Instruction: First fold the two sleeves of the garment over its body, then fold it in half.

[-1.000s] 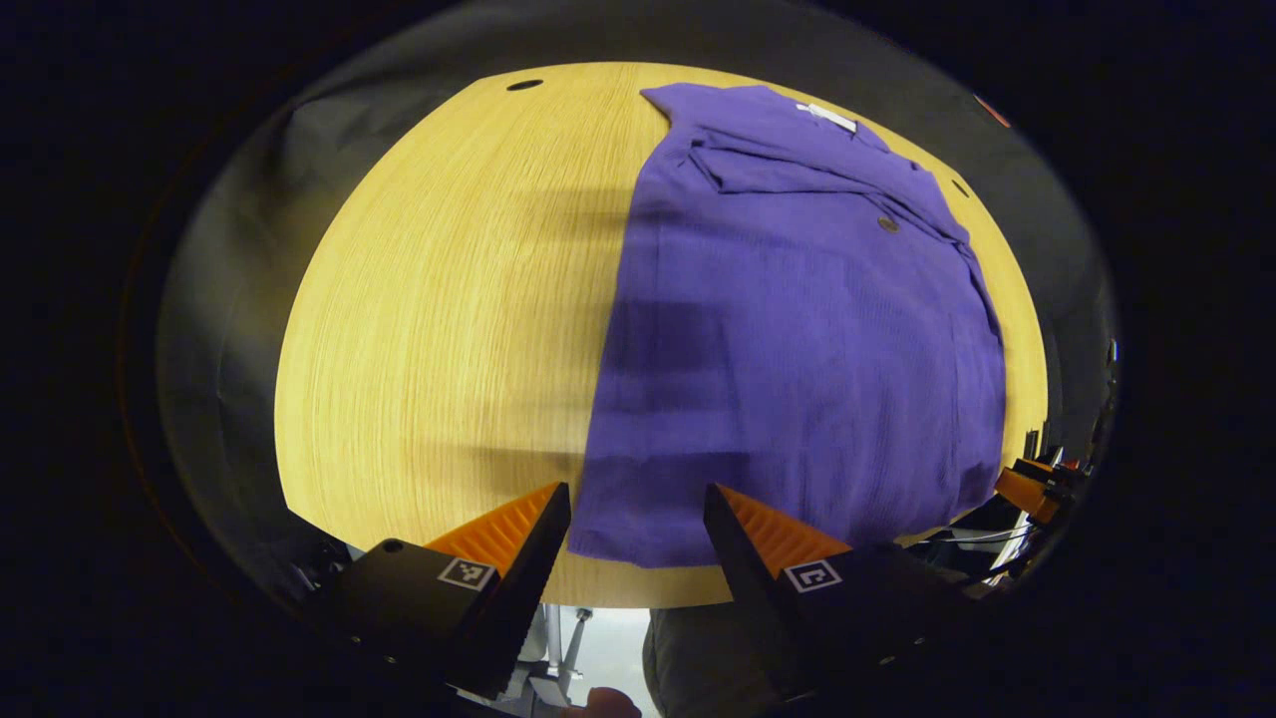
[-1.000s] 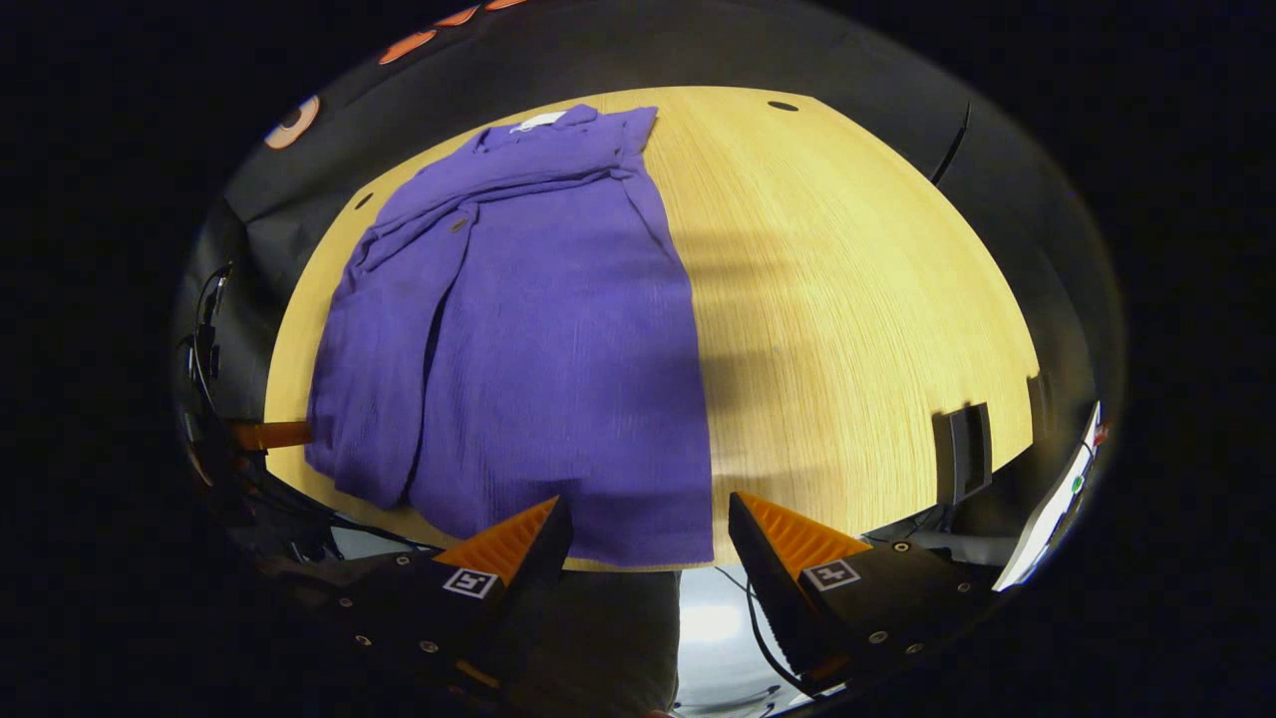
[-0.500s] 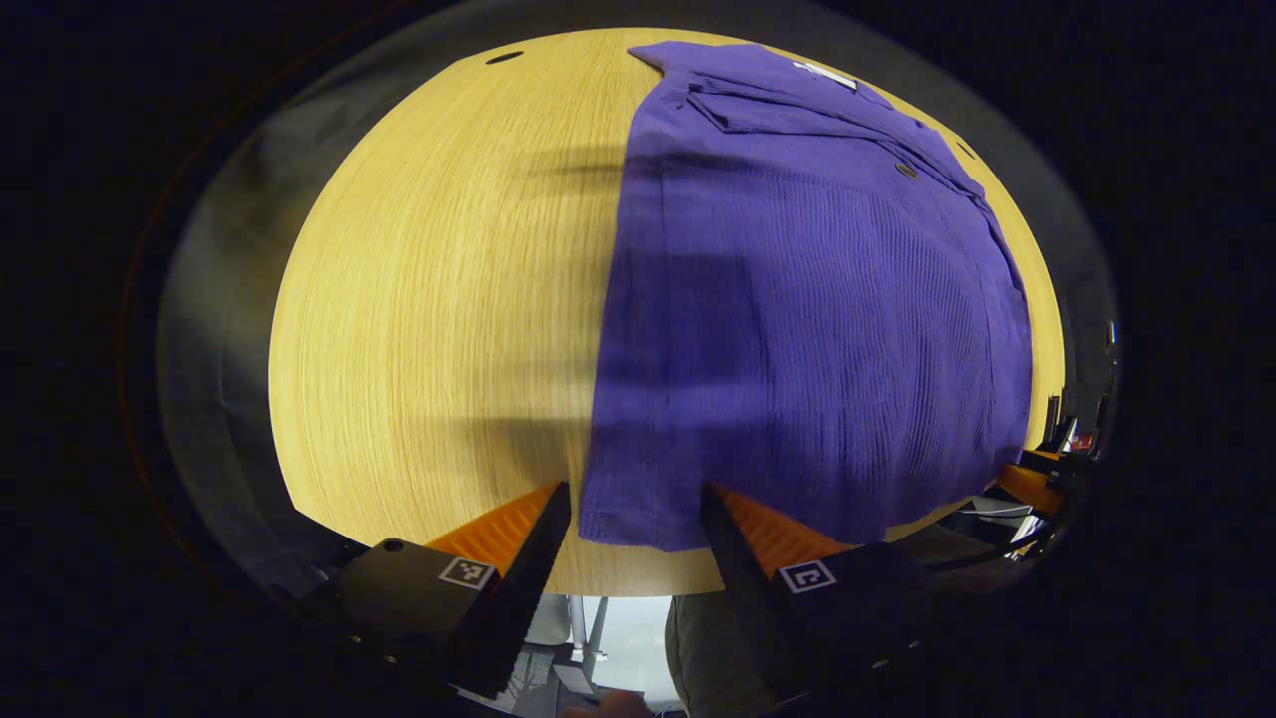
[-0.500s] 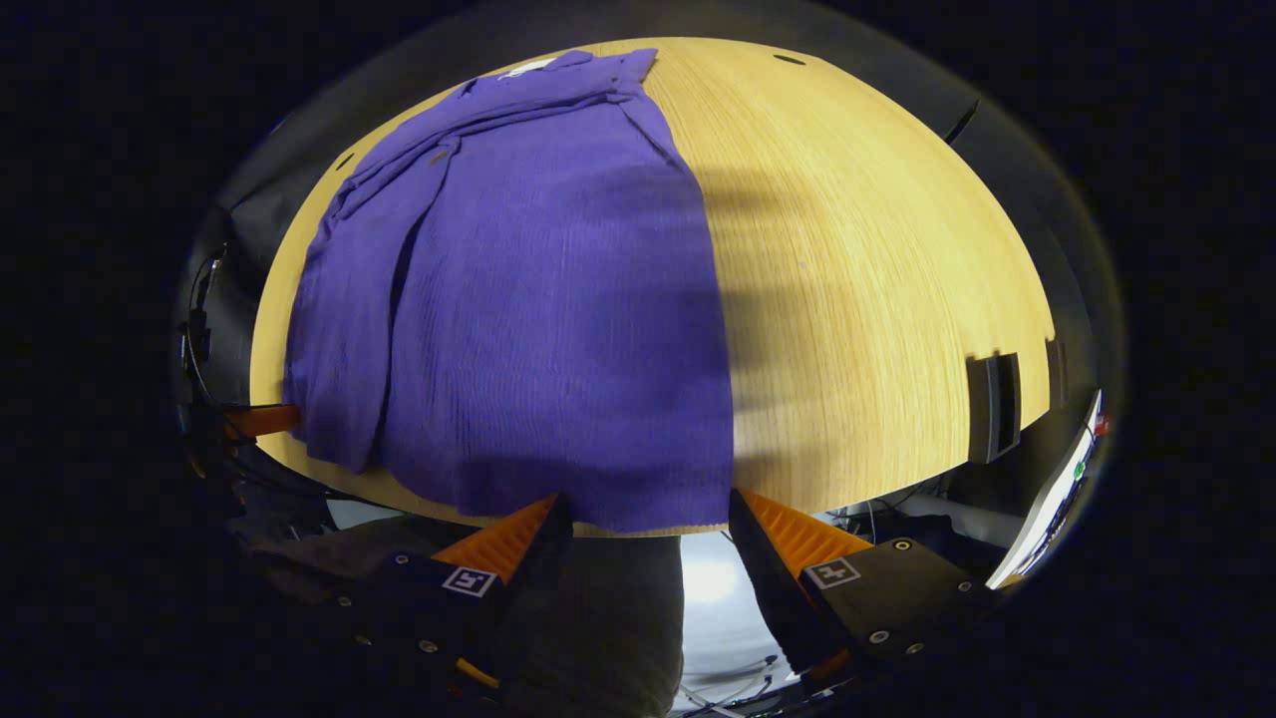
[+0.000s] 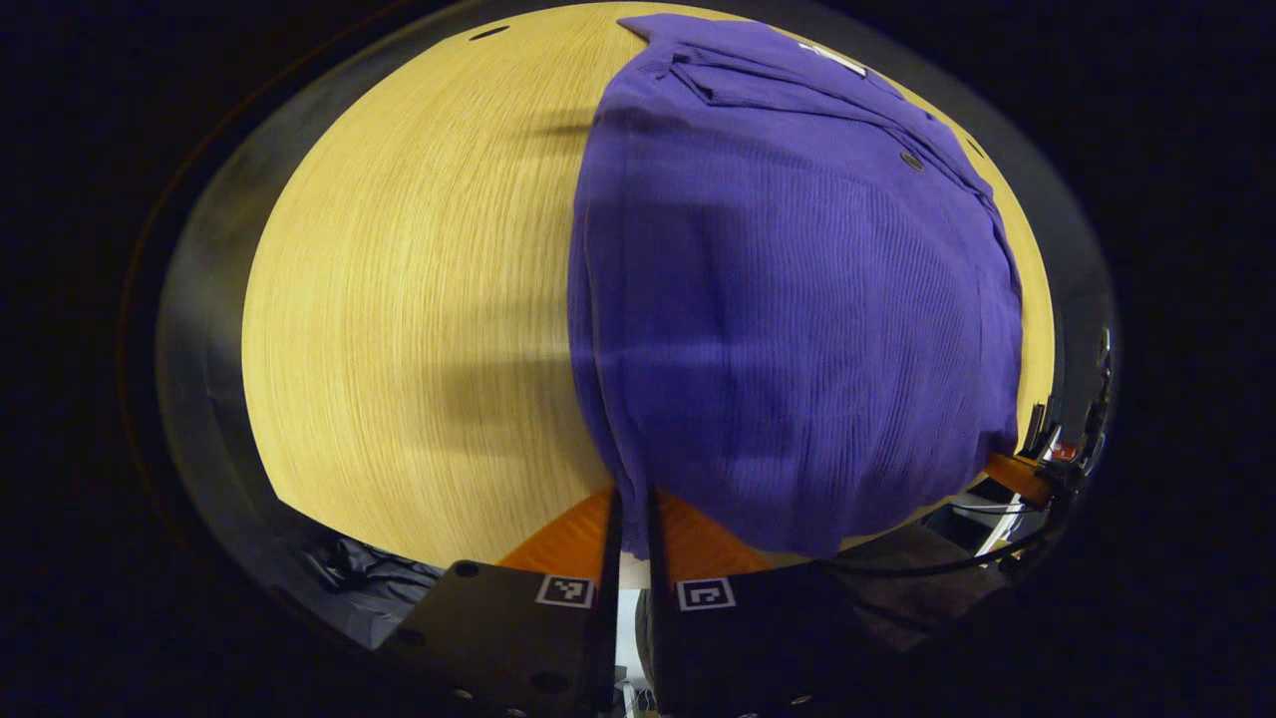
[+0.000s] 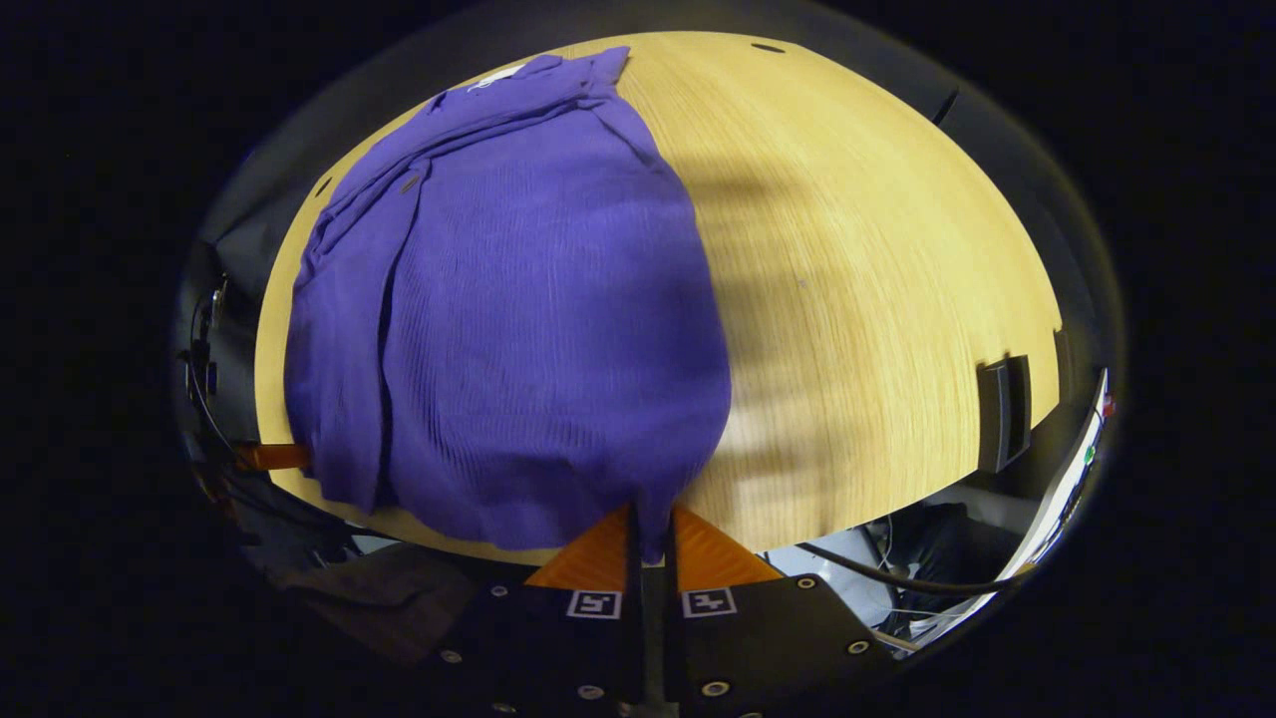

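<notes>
in the left gripper view, the left tongs [image 5: 634, 511] are pinching the near hem corner of the purple garment [image 5: 797, 299], which is lying on the wooden worktop [image 5: 399, 299] with its sleeves lying folded over its body. in the right gripper view, the right tongs [image 6: 650, 534] are clamping the garment's [image 6: 538, 299] other near corner, the cloth bulging up off the worktop [image 6: 867, 299].

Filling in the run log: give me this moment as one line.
stage: half-fold start | left gripper: shut on garment hem | right gripper: shut on hem | sleeves: folded in | table: garment resting
</notes>
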Demonstrator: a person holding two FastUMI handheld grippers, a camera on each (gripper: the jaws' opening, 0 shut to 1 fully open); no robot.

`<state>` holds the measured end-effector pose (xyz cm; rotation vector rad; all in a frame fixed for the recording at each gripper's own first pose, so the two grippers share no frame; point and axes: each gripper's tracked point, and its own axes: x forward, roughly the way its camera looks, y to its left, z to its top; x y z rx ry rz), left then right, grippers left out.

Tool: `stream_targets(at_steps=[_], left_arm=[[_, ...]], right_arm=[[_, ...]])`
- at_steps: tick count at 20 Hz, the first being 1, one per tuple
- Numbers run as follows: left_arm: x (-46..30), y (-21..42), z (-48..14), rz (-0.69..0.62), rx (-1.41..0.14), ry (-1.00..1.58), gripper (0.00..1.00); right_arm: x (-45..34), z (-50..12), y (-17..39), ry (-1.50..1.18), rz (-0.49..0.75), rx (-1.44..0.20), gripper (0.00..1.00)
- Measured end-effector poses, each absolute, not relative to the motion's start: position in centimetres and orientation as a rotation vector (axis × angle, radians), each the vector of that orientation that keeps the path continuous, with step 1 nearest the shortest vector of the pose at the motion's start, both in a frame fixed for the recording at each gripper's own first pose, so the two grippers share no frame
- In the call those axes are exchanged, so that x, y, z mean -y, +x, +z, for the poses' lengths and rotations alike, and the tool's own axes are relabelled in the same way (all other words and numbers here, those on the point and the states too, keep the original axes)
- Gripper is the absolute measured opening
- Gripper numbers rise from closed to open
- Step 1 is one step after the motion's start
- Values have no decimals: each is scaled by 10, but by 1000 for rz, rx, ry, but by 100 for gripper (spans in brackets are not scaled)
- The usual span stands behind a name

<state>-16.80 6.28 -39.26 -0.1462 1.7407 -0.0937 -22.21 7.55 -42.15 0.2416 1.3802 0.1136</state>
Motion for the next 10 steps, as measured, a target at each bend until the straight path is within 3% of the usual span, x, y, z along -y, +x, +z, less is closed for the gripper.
stream_targets(at_steps=[2,3,10], left_arm=[[-62,-174,-388,-101,-1741,-176,16],[-62,-169,-383,-109,-1735,-182,10],[-54,-143,-341,-144,-1656,-184,10]], right_arm=[[-79,-413,-220,292,129,-1382,5],[-78,-408,-216,310,127,-1371,5],[-70,-357,-189,317,178,-1286,4]])
